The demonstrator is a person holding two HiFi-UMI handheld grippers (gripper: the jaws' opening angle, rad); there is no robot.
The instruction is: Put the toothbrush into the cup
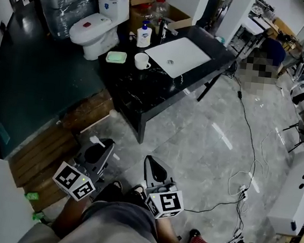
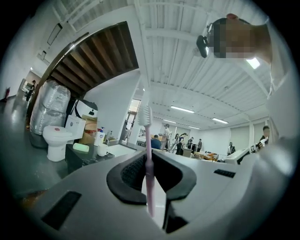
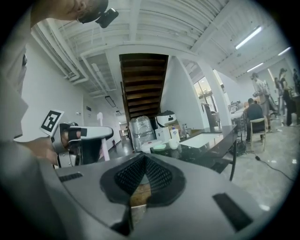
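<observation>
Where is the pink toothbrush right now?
The left gripper clamps the pink toothbrush upright in its jaws, at the head view's lower left, far from the white cup on the black counter.

Readable text: none in any view.
Left marker cube [image 1: 74, 182]: black-and-white square patterns, behind the fingers of the left gripper [image 1: 100, 144]; no letters or digits.
Right marker cube [image 1: 165, 203]: the same kind of square patterns, behind the fingers of the right gripper [image 1: 155, 171]; no words.
Soap bottle label [image 1: 143, 36]: blue and white print, well ahead of both sets of fingertips; too small to read.
</observation>
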